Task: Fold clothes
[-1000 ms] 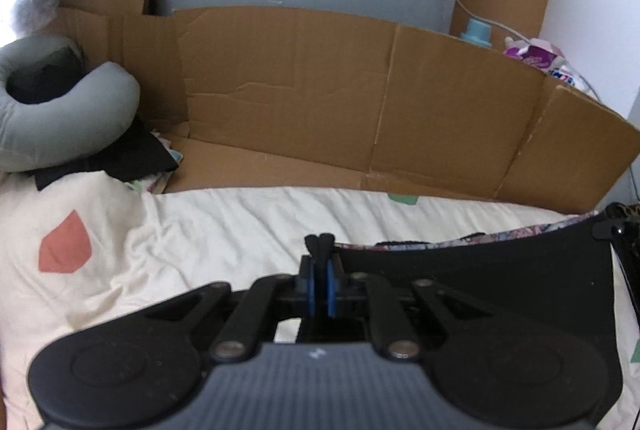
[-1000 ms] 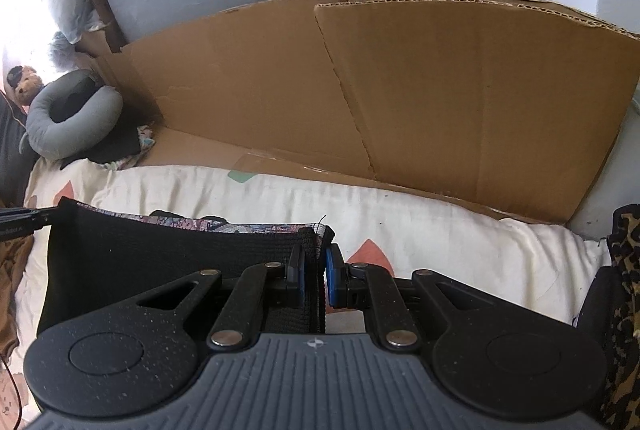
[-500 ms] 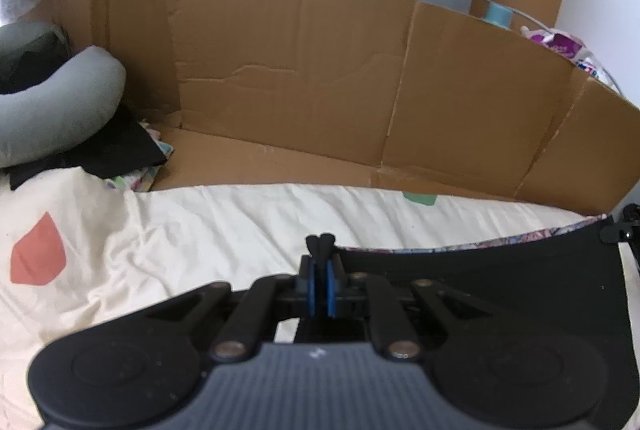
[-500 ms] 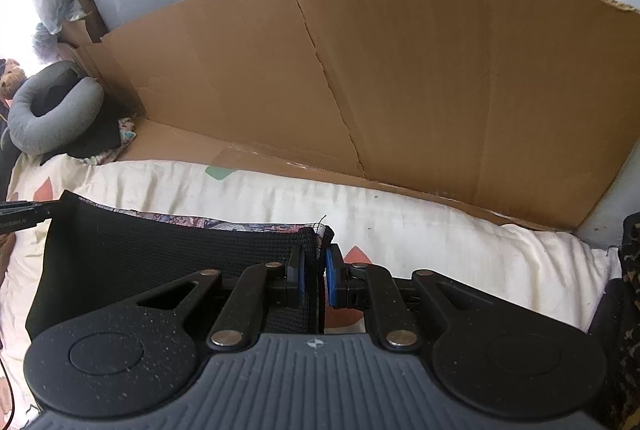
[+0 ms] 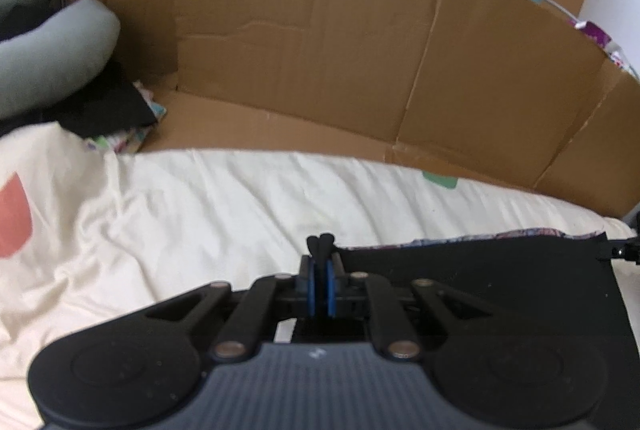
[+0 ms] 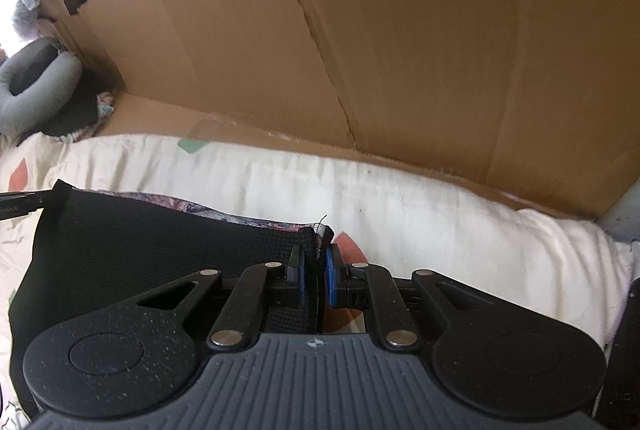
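The left tongs (image 5: 320,250) and right tongs (image 6: 314,262) each pinched a top corner of the black garment (image 6: 160,246), stretched above the cream bedsheet (image 5: 224,198). Its lower part was hidden. Only the right view showed its knit weave; cardboard (image 5: 320,62) stood beyond.

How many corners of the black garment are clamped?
2. Left hand-held gripper shuts on the black knit garment's left corner; right hand-held gripper pinches its right corner. Lower corners hidden.
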A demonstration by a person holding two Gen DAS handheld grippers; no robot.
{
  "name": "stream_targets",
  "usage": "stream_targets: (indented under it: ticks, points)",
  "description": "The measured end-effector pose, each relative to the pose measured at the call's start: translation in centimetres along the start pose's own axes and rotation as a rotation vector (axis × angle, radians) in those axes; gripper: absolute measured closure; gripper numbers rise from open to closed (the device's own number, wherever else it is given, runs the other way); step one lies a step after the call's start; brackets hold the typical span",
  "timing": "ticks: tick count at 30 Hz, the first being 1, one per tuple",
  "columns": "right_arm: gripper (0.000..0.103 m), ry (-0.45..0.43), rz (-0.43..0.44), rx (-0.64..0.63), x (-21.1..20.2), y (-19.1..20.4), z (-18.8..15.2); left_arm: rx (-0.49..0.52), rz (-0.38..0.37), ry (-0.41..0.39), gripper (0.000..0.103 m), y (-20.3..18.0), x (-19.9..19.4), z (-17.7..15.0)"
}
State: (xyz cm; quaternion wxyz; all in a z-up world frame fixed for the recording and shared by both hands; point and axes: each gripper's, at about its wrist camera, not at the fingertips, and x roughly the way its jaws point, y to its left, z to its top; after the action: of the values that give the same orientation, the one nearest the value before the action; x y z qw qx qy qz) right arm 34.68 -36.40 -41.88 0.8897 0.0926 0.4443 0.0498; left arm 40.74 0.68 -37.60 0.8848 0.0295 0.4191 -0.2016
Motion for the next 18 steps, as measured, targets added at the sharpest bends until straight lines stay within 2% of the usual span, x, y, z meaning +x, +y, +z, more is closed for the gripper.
stream_targets:
  ticks: [5, 7, 11, 13, 18]
  points:
    - [0.093, 0.028, -0.022, -0.051, 1.6, 0.9, -0.8, 0.011, 0.003, 0.037, 0.096, -0.2, 1.7, -1.0]
    - [0.092, 0.028, -0.042, -0.079, 2.0, 1.4, -1.1, 0.034, 0.046, 0.035, 0.091, -0.4, 1.9, -1.2]
    - [0.074, 0.03, -0.083, -0.076, 2.0, 1.5, -0.9, 0.022, 0.12, 0.027, 0.092, 0.1, 0.9, -1.1]
    - [0.072, 0.015, -0.117, -0.089, 1.2, 1.4, -0.8, 0.019, 0.158, 0.014, 0.092, 0.3, 0.0, -1.0]
    - [0.072, -0.053, -0.104, -0.111, -1.7, 2.7, -0.1, 0.013, 0.128, -0.033, 0.092, -0.9, -2.8, -0.3]
